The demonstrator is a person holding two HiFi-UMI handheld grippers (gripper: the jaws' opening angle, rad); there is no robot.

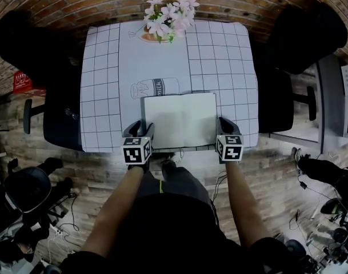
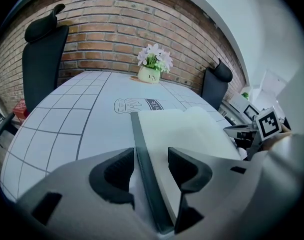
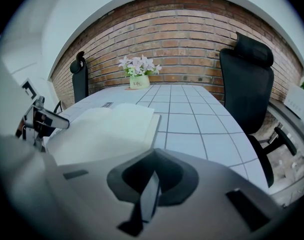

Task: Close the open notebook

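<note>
The notebook [image 1: 182,119] lies open on the gridded table [image 1: 105,84] near its front edge, white pages up. My left gripper [image 1: 140,128] is at its near left corner. In the left gripper view the dark cover edge [image 2: 141,144] runs between the jaws of the left gripper [image 2: 151,155], which stand apart and do not press on it. My right gripper [image 1: 224,124] is at the near right corner. In the right gripper view the right gripper [image 3: 152,176] is shut on a thin dark sheet edge [image 3: 148,196], the notebook's right cover, with the pages [image 3: 109,126] to its left.
A pot of pale flowers [image 1: 168,19] stands at the table's far edge, and a milk-bottle drawing [image 1: 155,88] is printed just beyond the notebook. Black office chairs flank the table at the left [image 1: 59,113] and right [image 1: 276,96]. A brick wall lies behind.
</note>
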